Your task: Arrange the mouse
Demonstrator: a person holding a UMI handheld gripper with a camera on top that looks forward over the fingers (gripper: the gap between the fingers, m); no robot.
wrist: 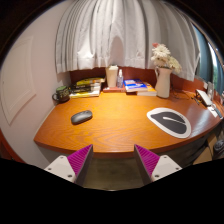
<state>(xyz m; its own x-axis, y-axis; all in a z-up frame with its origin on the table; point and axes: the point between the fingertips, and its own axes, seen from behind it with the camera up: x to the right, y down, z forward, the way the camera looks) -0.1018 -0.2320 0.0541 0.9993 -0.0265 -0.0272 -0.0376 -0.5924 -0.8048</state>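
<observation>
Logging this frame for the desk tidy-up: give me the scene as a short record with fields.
surface: wooden desk in front of curtains
mouse: on the desk, beyond the left finger, untouched
mouse pad: on the desk, beyond the right finger, nothing on it
gripper: open, holding nothing, at the near desk edge
back of desk: mug, books, vase of flowers
task state: mouse not yet on the mouse pad

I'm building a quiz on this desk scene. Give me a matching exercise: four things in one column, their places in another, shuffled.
Things:
1. mouse
2. mouse pad
3. vase of flowers
4. mug

Places:
A. back of the desk, beyond the right finger
B. ahead of the left finger
C. far left, beside the books
D. ahead of the right finger

Pairs: 1-B, 2-D, 3-A, 4-C. The gripper is open and empty.
</observation>
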